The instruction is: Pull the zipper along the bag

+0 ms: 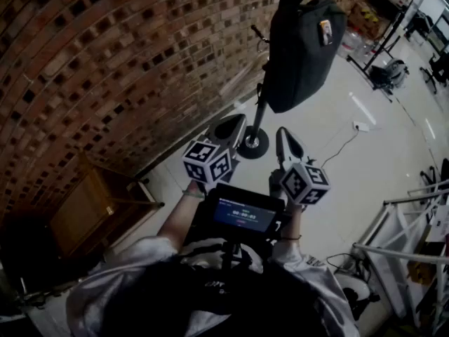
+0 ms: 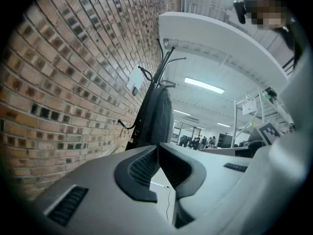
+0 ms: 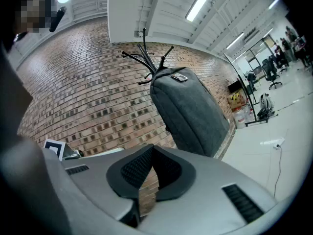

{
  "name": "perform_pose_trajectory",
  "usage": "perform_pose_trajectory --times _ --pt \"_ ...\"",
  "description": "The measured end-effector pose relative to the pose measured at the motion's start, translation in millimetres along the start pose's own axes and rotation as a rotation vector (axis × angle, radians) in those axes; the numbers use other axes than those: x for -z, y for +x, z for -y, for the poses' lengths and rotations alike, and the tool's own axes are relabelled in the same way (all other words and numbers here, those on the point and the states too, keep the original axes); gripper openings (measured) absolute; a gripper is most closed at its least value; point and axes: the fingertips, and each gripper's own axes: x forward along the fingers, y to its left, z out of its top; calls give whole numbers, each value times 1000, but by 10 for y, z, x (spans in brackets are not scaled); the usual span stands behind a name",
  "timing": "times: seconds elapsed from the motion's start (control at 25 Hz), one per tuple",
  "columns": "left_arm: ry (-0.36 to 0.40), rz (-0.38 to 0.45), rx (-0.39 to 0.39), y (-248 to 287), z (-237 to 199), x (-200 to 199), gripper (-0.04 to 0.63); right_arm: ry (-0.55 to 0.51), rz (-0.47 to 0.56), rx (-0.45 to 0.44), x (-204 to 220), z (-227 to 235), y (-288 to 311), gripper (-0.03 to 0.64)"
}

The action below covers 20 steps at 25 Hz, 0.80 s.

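A dark grey bag (image 1: 303, 44) hangs from a black coat stand by the brick wall, well off the floor. In the left gripper view the bag (image 2: 156, 116) shows edge-on ahead. In the right gripper view the bag (image 3: 188, 109) shows its broad side, with a small tag at the top. No zipper pull can be made out. My left gripper (image 1: 237, 123) and right gripper (image 1: 282, 133) are held side by side below the bag, short of it and touching nothing. Both pairs of jaws meet at the tips, the left gripper (image 2: 157, 146) and the right gripper (image 3: 153, 147) alike, with nothing between them.
The stand's round base (image 1: 252, 143) sits on the pale floor between the grippers and the wall. A wooden cabinet (image 1: 84, 209) stands at the left by the brick wall (image 1: 105, 69). A cable and socket (image 1: 360, 126) lie on the floor, and metal racks (image 1: 407, 237) stand at the right.
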Motion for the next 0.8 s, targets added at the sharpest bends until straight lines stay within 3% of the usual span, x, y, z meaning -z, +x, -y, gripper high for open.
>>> perform_pose_trajectory --times 0.2,0.24,0.36,0.44,0.6,0.72,0.8 --pt "26 -18 42 453 -223 -62 20 -64 32 74 -191 142 276 9" --pt "32 -30 53 530 -258 -51 23 -132 41 130 -247 191 322 9" --pt "27 -57 94 712 -332 -28 23 -475 43 349 -349 335 519 11" --pt "4 -79 124 798 -408 -29 23 -585 5 400 -296 294 742 11" --pt "10 -80 164 895 -674 -114 23 -409 -13 318 -99 209 1181 12" --pt "-5 -78 148 906 -920 -197 23 -301 -40 301 -68 201 1378 22" --pt "-16 -74 138 908 -1070 -240 23 -197 -72 269 -49 173 1480 77"
